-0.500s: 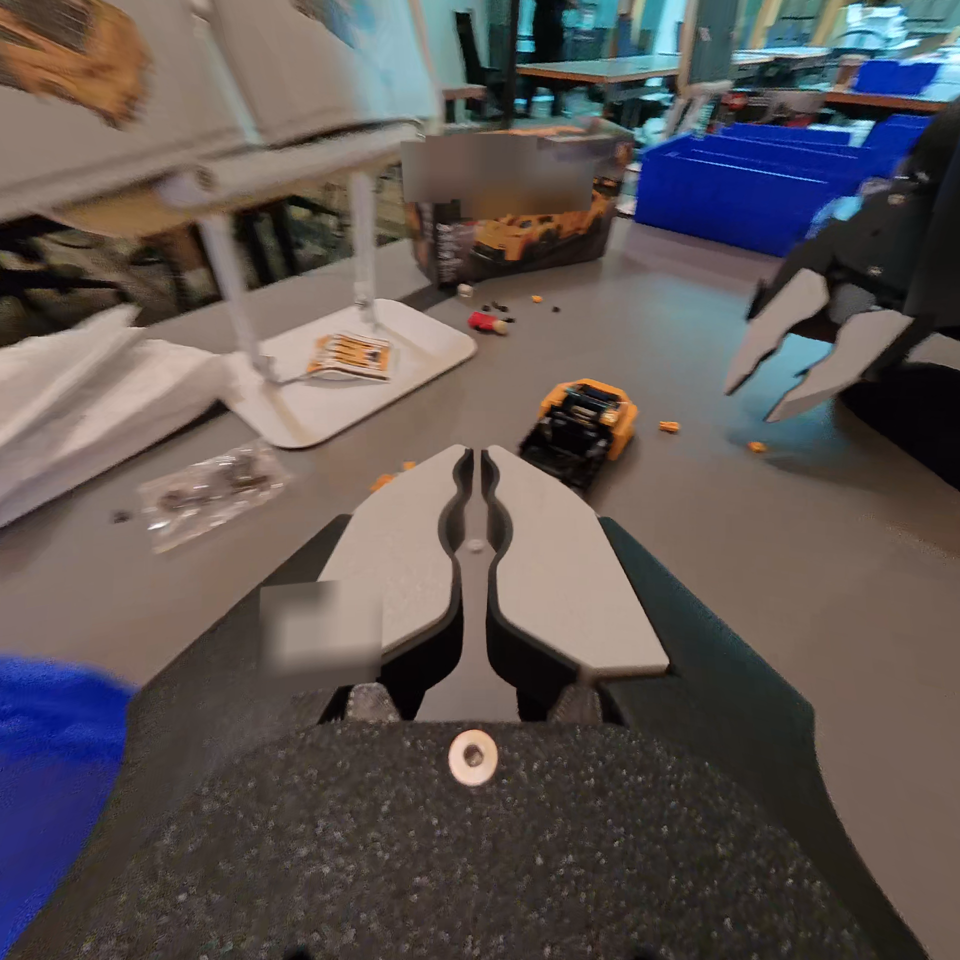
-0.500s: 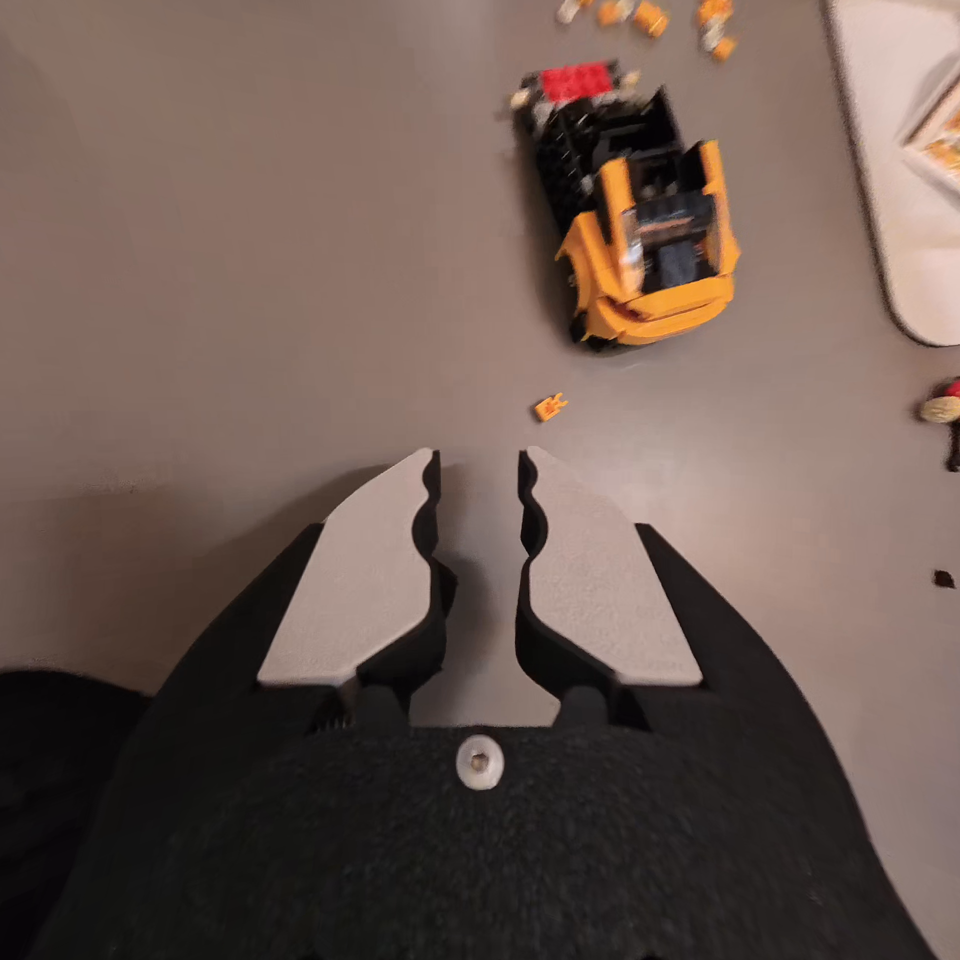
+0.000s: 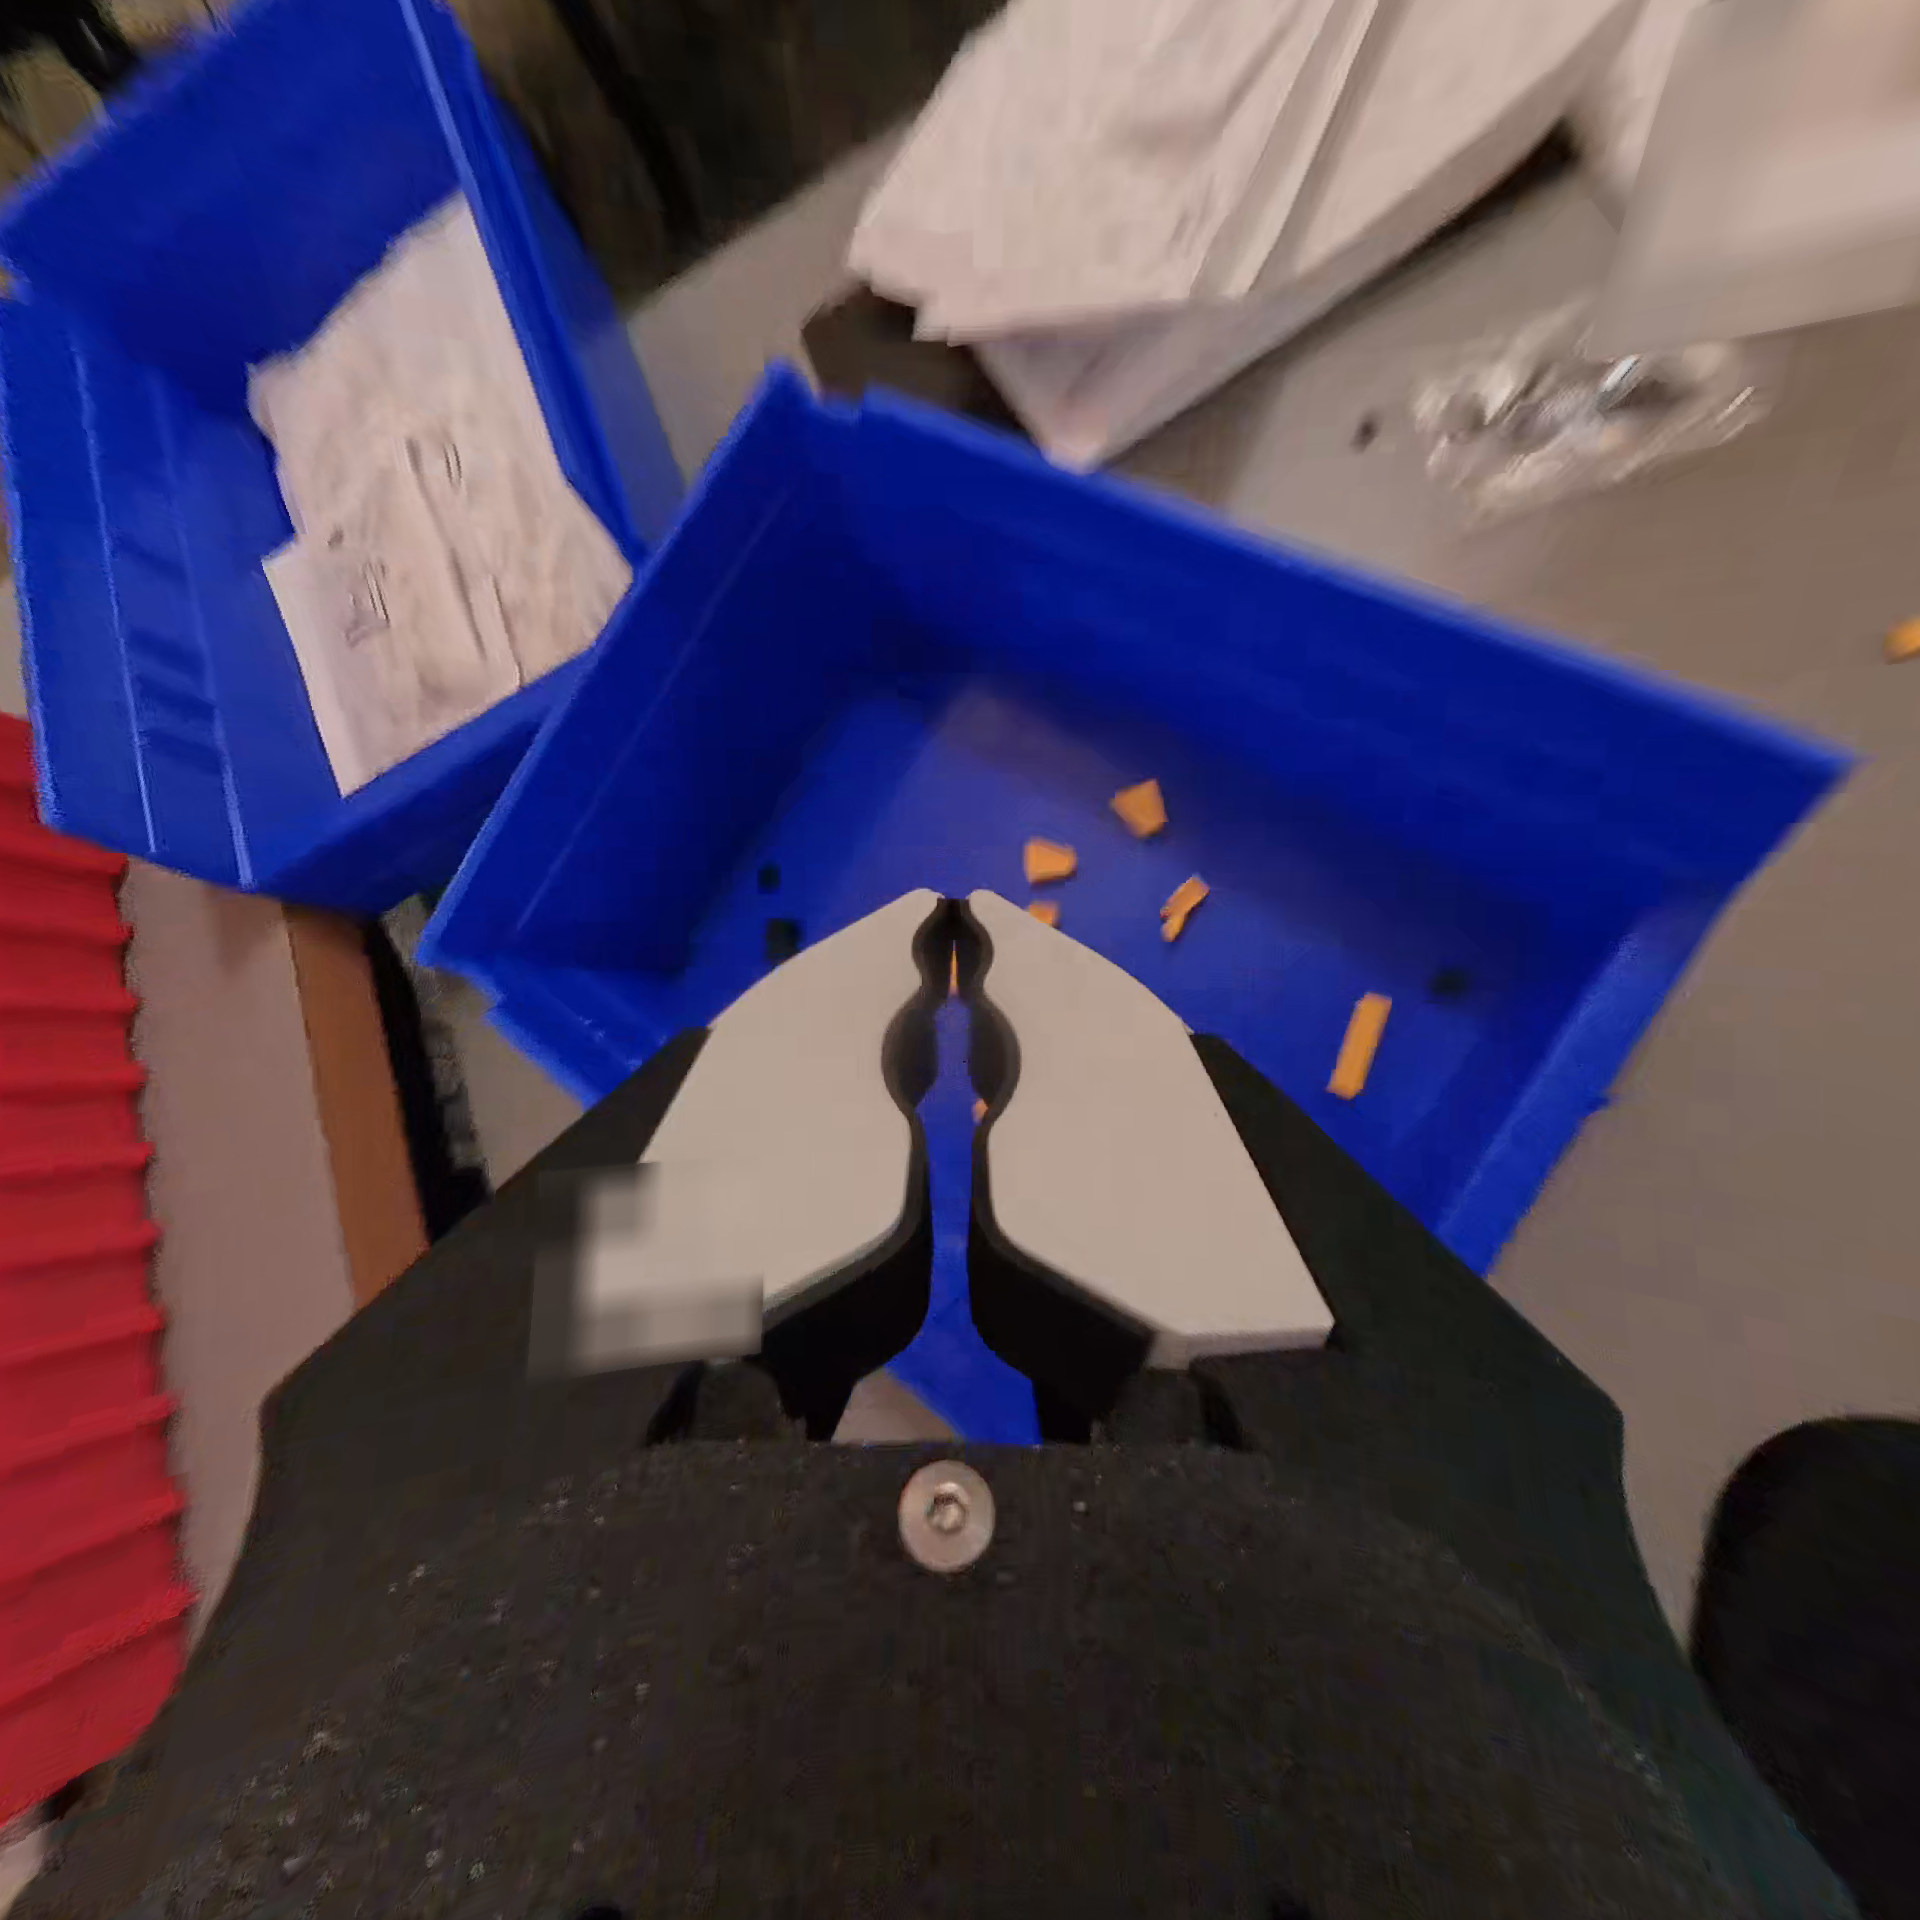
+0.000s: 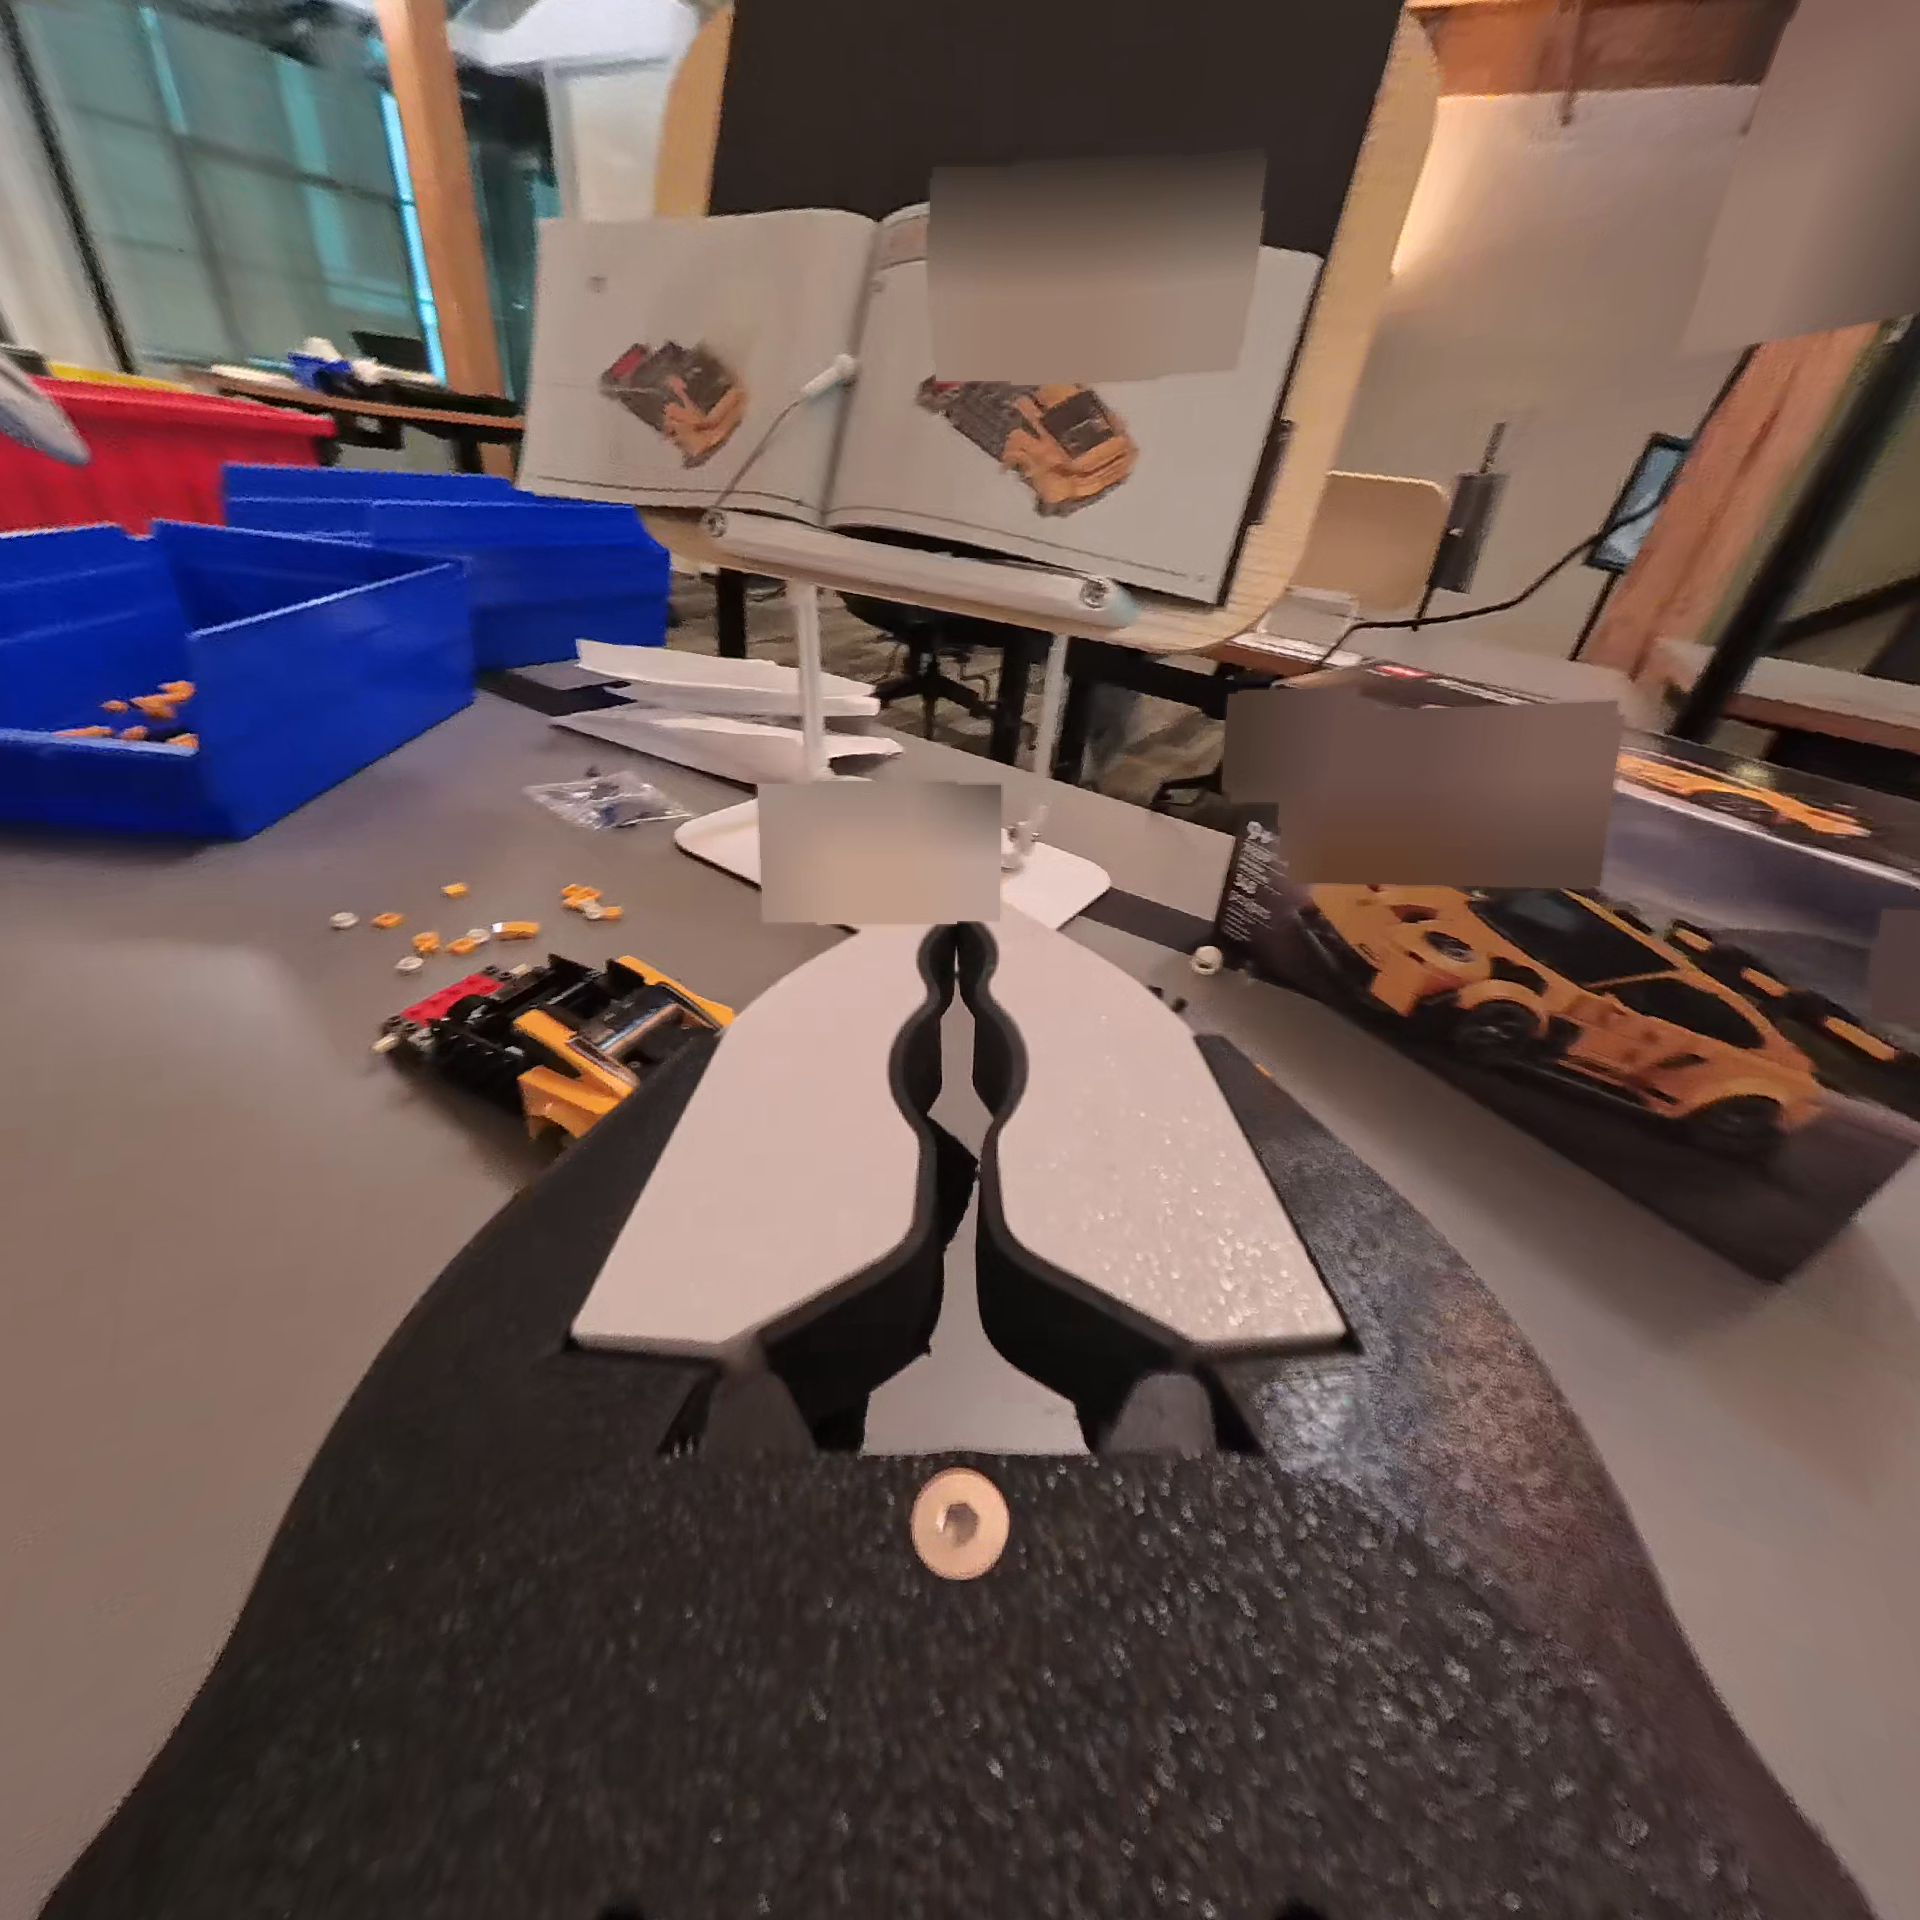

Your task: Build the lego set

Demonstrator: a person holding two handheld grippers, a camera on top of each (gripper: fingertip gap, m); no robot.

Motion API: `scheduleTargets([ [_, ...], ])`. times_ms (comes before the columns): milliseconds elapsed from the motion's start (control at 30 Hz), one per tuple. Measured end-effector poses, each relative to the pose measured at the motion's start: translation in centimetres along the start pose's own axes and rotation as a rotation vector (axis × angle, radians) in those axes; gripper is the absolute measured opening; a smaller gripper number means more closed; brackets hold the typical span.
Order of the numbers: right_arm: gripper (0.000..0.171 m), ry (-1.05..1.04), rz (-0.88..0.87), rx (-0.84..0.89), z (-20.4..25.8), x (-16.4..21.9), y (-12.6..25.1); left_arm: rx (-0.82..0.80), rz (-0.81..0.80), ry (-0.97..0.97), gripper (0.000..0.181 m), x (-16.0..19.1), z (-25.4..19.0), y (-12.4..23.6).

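My left gripper is shut with its tips touching and nothing visible between them. It hovers over an open blue bin with several loose orange pieces and a few small black ones on its floor. My right gripper is shut low over the grey table, and I see no piece in it. The partly built orange and black car lies just left of its fingers. Loose orange and white pieces are scattered behind the car.
An open instruction booklet rests on a white stand. The set's box lies at the right. A second blue bin holds paper bags; a red bin is at the left. White paper bags and a clear plastic bag lie beyond. Left tips to right tips: about 60 cm.
My left gripper has swung left, away from the car, to above the blue bin, still shut. My right gripper has closed and tilted up from facing the table to facing the booklet.
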State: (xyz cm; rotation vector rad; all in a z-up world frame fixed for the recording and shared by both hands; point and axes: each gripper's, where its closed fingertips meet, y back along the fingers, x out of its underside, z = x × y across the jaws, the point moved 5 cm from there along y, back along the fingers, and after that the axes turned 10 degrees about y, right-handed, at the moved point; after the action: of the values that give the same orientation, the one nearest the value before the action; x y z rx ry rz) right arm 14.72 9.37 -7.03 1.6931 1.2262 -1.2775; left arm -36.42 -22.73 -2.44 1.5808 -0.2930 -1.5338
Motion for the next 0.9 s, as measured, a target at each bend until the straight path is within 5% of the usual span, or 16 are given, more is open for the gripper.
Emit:
scheduleTargets([
  [200,0.000,0.002,0.037,0.008,0.1,1.3,-0.1,0.066,0.405,-0.068,0.010,2.9,2.1,-5.3],
  [533,0.000,0.063,0.083,-0.042,1.1,2.3,-0.6,0.073,0.764,-0.286,0.022,5.8,2.0,-10.2],
  [900,0.000,0.059,0.122,-0.070,1.3,3.0,-0.9,0.036,0.915,-0.395,0.020,7.8,3.2,-11.9],
])
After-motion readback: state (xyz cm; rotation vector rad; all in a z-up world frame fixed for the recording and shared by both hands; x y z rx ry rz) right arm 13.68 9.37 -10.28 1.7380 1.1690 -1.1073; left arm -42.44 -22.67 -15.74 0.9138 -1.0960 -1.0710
